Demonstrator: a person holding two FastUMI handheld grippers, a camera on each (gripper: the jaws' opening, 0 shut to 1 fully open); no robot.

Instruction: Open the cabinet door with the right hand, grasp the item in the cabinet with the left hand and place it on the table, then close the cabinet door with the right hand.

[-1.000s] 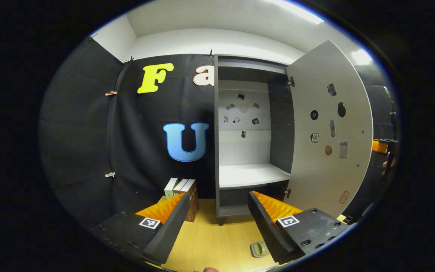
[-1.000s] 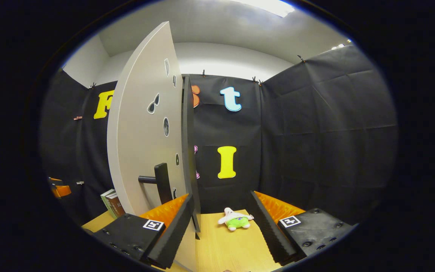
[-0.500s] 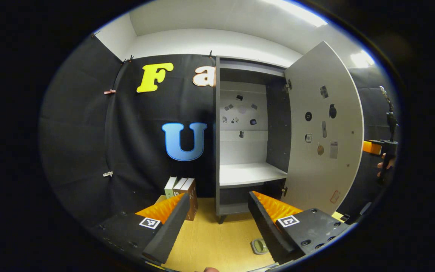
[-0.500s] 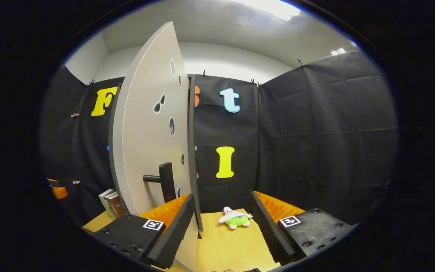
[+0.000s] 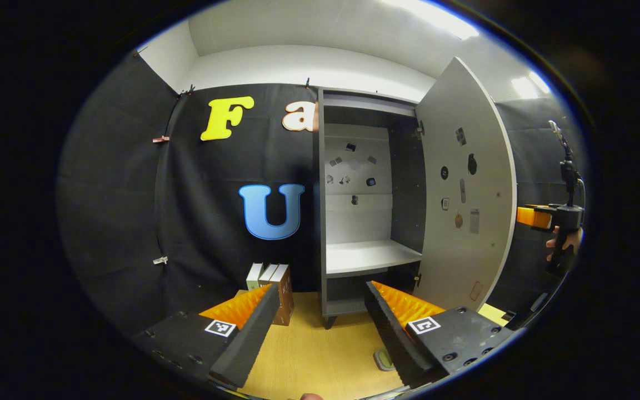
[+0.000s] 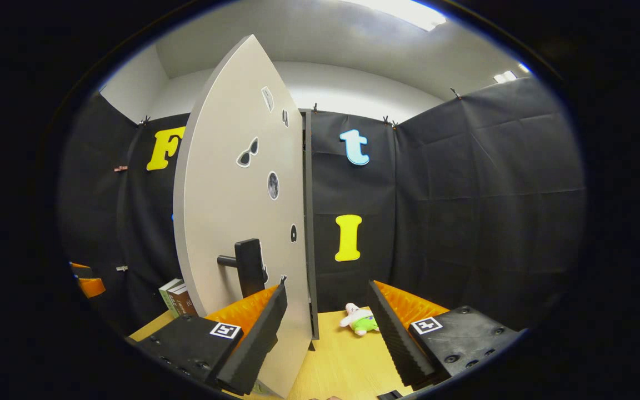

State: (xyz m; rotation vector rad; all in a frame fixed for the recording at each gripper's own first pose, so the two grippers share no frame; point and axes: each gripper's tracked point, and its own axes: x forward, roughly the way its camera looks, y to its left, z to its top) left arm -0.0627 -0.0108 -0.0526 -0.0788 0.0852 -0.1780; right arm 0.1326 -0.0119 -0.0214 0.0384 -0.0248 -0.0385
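The grey cabinet (image 5: 353, 222) stands with its door (image 5: 464, 194) swung out to the right and its white shelf (image 5: 370, 256) bare. A small pale green object (image 5: 382, 358) lies on the wooden table (image 5: 320, 355), half hidden behind my left gripper's right finger. My left gripper (image 5: 320, 294) is open in front of the cabinet, holding nothing. My right gripper (image 6: 328, 289) is open at the door's (image 6: 231, 211) outer face. The door's free edge runs down between its fingers, close to the left one. A black handle (image 6: 249, 266) sits just above that finger. The right gripper (image 5: 548, 216), hand-held, shows beyond the door.
A few books (image 5: 270, 280) stand on the table left of the cabinet, also seen as books (image 6: 176, 297) past the door. A white and green plush toy (image 6: 360, 321) lies on the table (image 6: 342, 361) right of the cabinet. The left gripper (image 6: 88, 280) shows at the far left.
The door has swung some way toward the cabinet, narrowing the opening. My right gripper has followed it, with more of the outer face now showing. The left gripper has barely moved.
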